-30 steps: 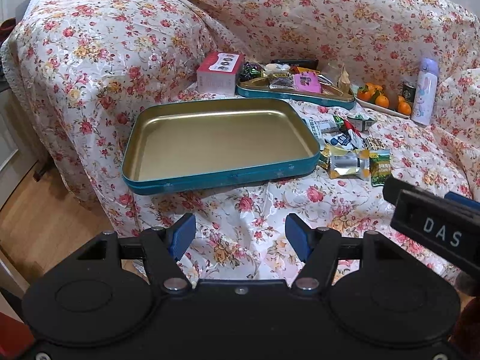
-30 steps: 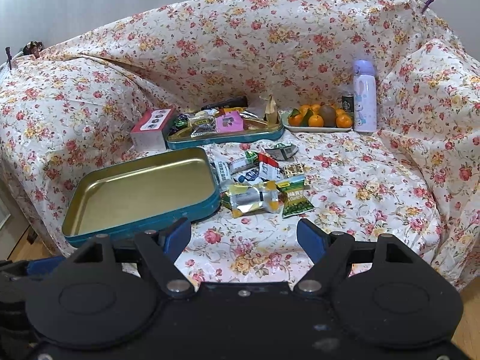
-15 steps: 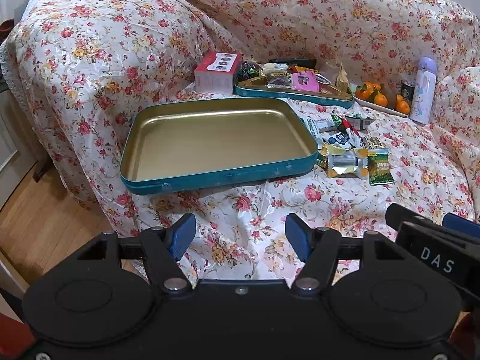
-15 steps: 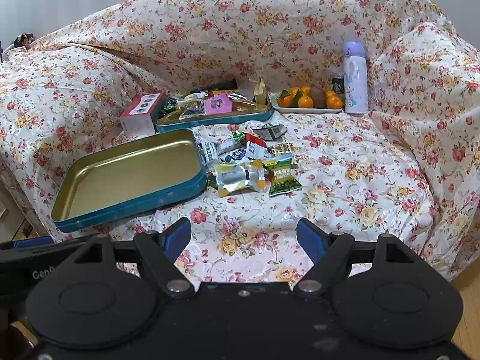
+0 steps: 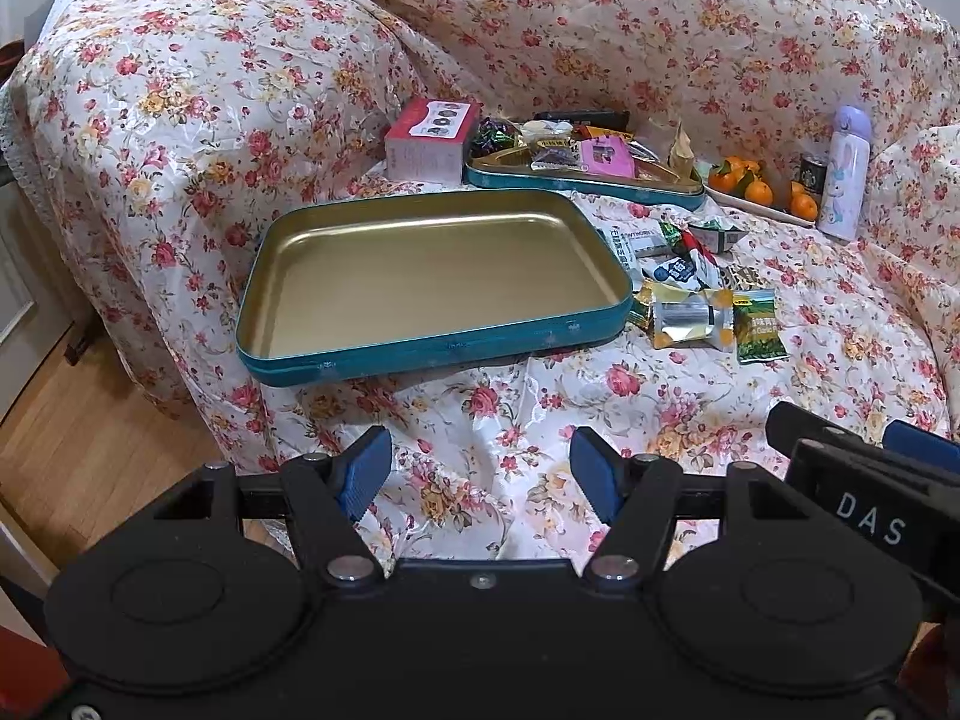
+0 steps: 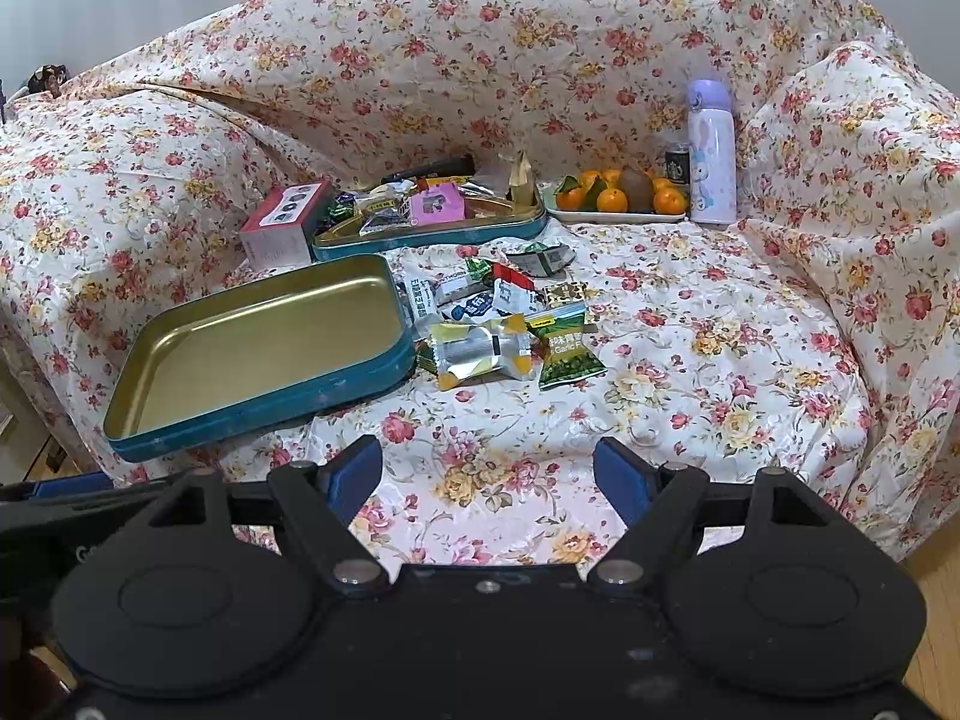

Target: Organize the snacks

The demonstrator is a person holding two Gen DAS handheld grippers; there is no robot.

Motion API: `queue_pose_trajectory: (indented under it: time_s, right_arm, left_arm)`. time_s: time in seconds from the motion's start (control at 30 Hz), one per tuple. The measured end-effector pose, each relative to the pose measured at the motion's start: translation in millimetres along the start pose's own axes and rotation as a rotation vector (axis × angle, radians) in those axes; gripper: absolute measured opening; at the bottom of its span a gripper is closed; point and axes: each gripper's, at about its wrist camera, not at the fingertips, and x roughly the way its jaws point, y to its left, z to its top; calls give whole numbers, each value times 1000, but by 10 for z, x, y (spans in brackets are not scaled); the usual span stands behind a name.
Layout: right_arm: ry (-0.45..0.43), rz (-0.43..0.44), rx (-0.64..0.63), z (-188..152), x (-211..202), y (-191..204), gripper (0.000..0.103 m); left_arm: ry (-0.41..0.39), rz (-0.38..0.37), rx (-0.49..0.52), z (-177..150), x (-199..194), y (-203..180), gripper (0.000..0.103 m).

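Two black handheld grippers with blue finger pads hover at the front edge of a sofa draped in a rose-printed cover [image 6: 690,312], the left gripper [image 5: 480,471] and the right gripper [image 6: 487,471] both spread wide with nothing between their fingers. Just beyond them, near the seat's front left corner, a shallow rectangular teal tin tray with a gold interior [image 5: 420,348] lies bare. Touching its right side, a loose heap of foil snack packets [image 6: 498,312] spreads across the middle of the seat, a silver-and-yellow pouch [image 6: 480,351] and a green garlic-flavoured packet [image 6: 567,351] nearest the front. Farther back, a second teal tin tray [image 6: 432,237] already holds assorted wrapped sweets and a pink packet, with a red-and-white cardboard box [image 6: 279,231] just beside its left end. Against the backrest toward the rear right, a white plate of oranges [image 6: 618,215] sits next to a small dark can [image 6: 677,165] and an upright lilac-capped flask [image 6: 711,153].
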Motion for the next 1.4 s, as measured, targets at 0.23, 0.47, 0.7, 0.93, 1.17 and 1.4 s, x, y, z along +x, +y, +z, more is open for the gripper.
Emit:
queue_pose_trajectory:
  time_s: [0.23, 0.47, 0.7, 0.93, 1.17, 1.4]
  right_arm:
    - [1, 2, -2, -1, 1, 9, 82]
    - [1, 2, -2, -4, 1, 10, 82]
    - [0, 3, -2, -3, 1, 9, 82]
    - [1, 2, -2, -3, 3, 8, 82]
    - [15, 6, 8, -34, 47, 30, 82]
    - [56, -1, 20, -65, 164, -30, 82]
  left_arm:
    - [2, 1, 0, -11, 7, 0, 67]
    - [5, -1, 3, -12, 9, -9, 67]
    - [5, 1, 3, -11, 8, -13, 67]
    - [15, -2, -1, -12, 21, -6, 67]
    - [65, -3, -30, -20, 124, 32, 67]
    - [120, -6, -19, -48, 263, -3, 63]
